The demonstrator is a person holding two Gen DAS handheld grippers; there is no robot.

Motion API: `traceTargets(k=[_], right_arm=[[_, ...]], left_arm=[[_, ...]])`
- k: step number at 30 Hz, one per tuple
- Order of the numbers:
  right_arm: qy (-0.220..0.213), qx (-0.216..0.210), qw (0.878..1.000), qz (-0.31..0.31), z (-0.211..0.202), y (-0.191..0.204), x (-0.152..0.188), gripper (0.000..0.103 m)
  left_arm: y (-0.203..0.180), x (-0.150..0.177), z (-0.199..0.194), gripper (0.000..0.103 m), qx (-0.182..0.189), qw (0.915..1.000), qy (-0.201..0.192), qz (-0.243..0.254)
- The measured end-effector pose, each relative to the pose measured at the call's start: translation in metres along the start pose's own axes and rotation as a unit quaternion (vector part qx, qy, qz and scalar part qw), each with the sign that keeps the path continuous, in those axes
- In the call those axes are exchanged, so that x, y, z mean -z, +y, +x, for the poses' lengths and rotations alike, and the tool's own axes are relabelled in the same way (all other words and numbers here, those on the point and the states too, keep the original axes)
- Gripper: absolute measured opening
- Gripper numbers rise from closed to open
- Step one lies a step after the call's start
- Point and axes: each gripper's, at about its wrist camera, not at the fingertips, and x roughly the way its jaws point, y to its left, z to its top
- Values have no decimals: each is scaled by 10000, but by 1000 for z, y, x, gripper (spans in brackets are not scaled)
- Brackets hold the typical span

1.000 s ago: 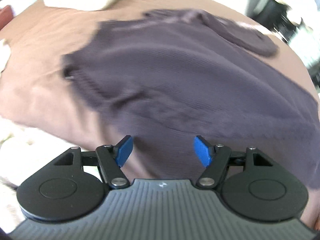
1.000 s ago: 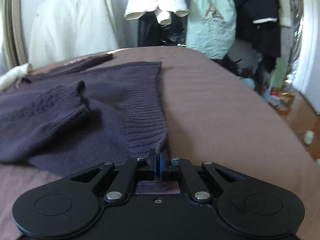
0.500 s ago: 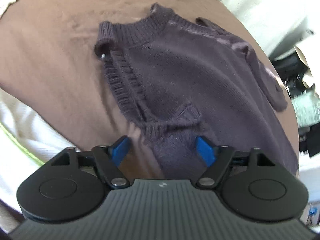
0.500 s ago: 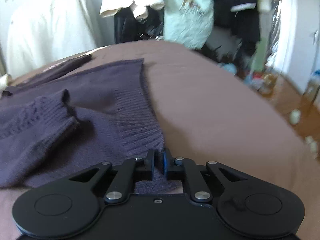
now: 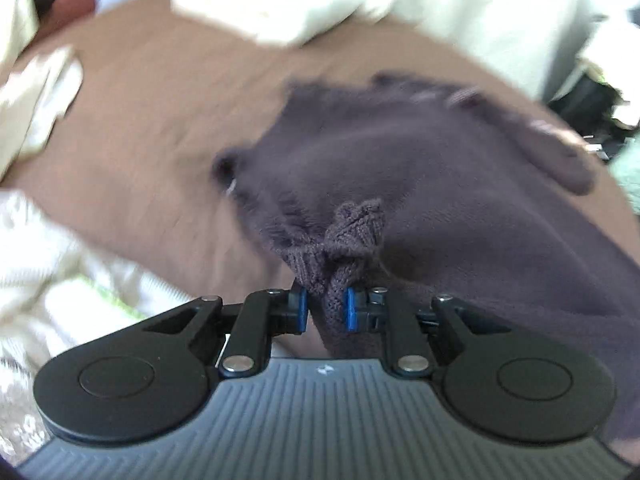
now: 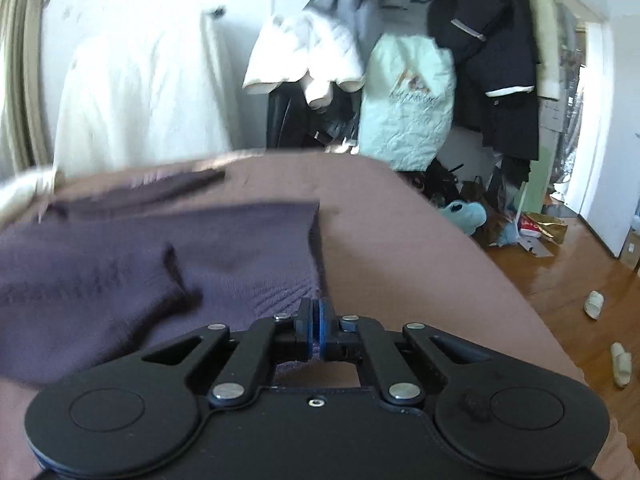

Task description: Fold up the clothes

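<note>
While my left tool (image 5: pixel 326 304) closes on a bunched cuff and my right tool (image 6: pixel 316 334) pinches the hem, the purple sweater (image 5: pixel 460 184) stretches toward the frame's upper right across the bed (image 5: pixel 160 120).

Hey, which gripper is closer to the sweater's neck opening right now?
Left. The left gripper is closing on a bunched knit edge of the sweater, just below the neck opening. The right gripper is shut on the ribbed bottom hem, at the opposite end.
</note>
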Motion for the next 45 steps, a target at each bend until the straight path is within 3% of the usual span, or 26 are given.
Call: traceTargets(k=[3,5,8,9,11,12,14,16,19,21,22,24,27,31,33,34,38,42,45], right_arm=[[327,327,9989,-57,20,-3,17,1],[179,389,9991,1,14,-6,13,1],[175,792,9960,-368,18,-2,13,0],[355,1207,9893,-744,30,2,23,0],[964,1201,9859,-659,50,-7,38,0],[1182,949,9884,-18,51,-20,44,0],[1094,580,9875,980,38,-40,46,0],[1035,322,9847,1367,26,-44,42,7],[819,16,9913,1032,12,-23,29,11],[645,-228,9935,914,9,-7,19,27],[576,-350,9932,951,10,-1,13,31],[456,-717,9905,1084,15,11,-2,35],[471,-1360,9808,1314,29,31,-25,35],[777,-1839,9724,1210,80,46,-75,40],[940,-1850,9722,1083,113,45,-104,56],[1029,-1842,9722,1014,130,45,-118,57],[1510,-1280,9790,496,200,37,-153,57],[1750,-612,9826,52,257,27,-157,57],[1748,-663,9822,177,281,18,-155,57]], left_arm=[[2,-5,-8,17,76,9999,-82,-57],[0,-6,-12,18,37,9999,-110,86],[2,-4,7,20,-175,9995,250,109],[3,-3,12,21,-218,9991,358,55],[4,-2,14,30,-288,9985,454,106],[6,0,12,39,-346,9984,443,117],[13,-1,6,41,-346,9987,381,-10],[15,-3,-4,42,-280,9993,211,-119],[2,-6,-29,42,-243,9990,-326,210],[-13,-4,-48,43,-74,9958,-664,628],[-21,-3,-55,49,31,9935,-802,809],[-33,-3,-62,55,282,9903,-914,1010],[-52,-10,-51,55,608,9890,-653,1183],[-92,-25,-18,55,810,9826,-121,1670],[-119,-36,-2,55,889,9775,-10,1915],[-133,-40,6,55,922,9746,36,2039],[-202,-45,39,55,984,9629,78,2511],[-251,-49,74,55,1067,9557,183,2736],[-270,-48,97,55,1146,9523,243,2818]])
